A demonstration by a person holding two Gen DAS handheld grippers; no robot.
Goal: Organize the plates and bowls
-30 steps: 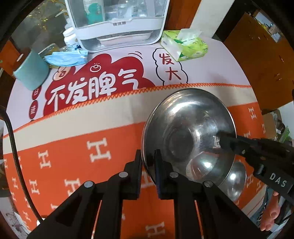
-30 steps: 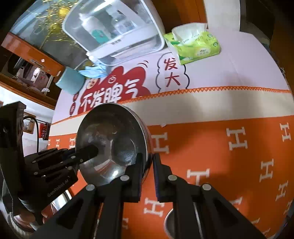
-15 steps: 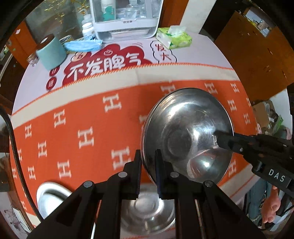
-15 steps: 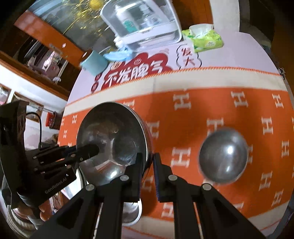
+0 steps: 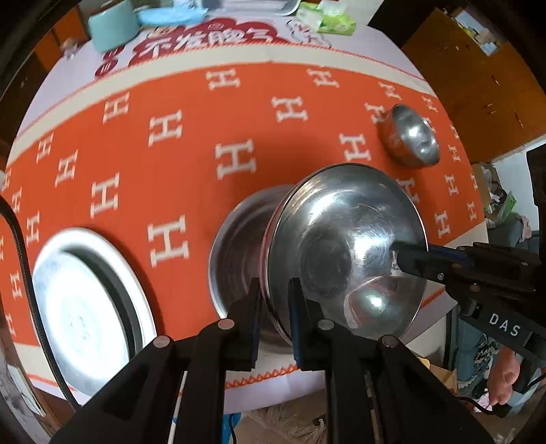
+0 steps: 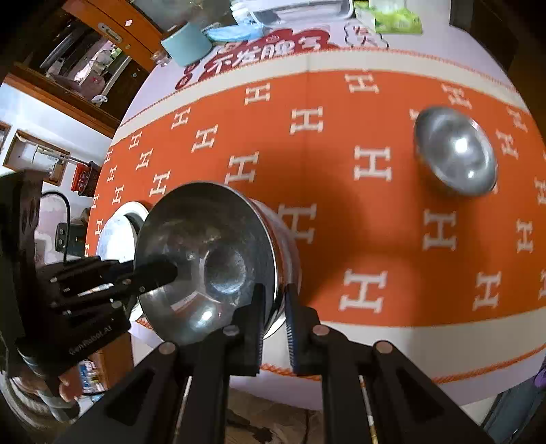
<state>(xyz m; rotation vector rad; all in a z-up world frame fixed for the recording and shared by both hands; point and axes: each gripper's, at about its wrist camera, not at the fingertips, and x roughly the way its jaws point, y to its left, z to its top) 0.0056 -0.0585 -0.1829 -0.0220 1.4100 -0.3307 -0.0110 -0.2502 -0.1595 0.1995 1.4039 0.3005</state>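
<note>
At the bottom middle of the left wrist view, the left gripper (image 5: pixel 274 300) pinches the near rim of a big steel bowl (image 5: pixel 344 252). The right gripper (image 6: pixel 273 307), at the bottom middle of its own view, pinches the rim on the other side, so both tools grip the same bowl. The big steel bowl sits tilted above a second bowl (image 5: pixel 239 246) on the orange cloth (image 5: pixel 191 164); it may be touching it, but the view is too blurry to tell. A flat plate (image 5: pixel 85 300) lies at the lower left. Farther off, a small bowl (image 5: pixel 411 138) stands at the upper right. At the very top are a blue cup (image 5: pixel 112 25) and a green tissue pack (image 5: pixel 327 17).
</note>
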